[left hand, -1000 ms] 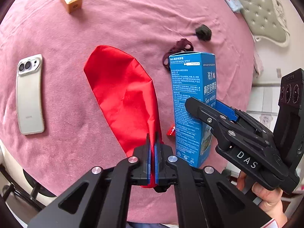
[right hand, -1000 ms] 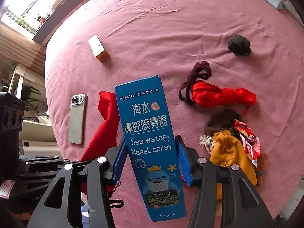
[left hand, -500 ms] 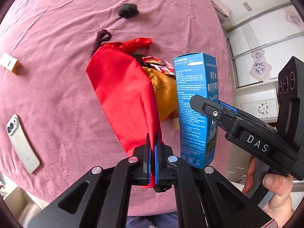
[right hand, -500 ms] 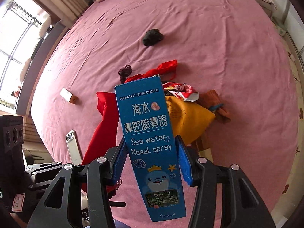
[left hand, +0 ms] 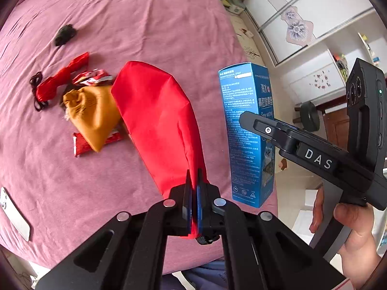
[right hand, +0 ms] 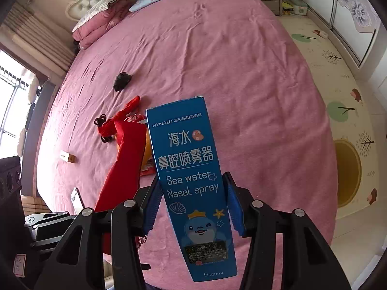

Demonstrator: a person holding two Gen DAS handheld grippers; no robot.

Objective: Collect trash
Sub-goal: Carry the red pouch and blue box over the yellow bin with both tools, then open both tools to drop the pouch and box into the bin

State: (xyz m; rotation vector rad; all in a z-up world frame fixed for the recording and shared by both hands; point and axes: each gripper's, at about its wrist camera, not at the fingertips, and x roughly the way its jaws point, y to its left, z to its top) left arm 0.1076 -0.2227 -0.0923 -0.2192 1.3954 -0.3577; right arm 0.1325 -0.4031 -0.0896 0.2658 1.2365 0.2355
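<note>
Our left gripper pinches the red bag shut; our right gripper squeezes the blue box, which cannot go in.

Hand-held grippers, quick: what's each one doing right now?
Left hand-held gripper: shut on the red bag.
Right hand-held gripper: shut on the blue nasal spray box.
</note>
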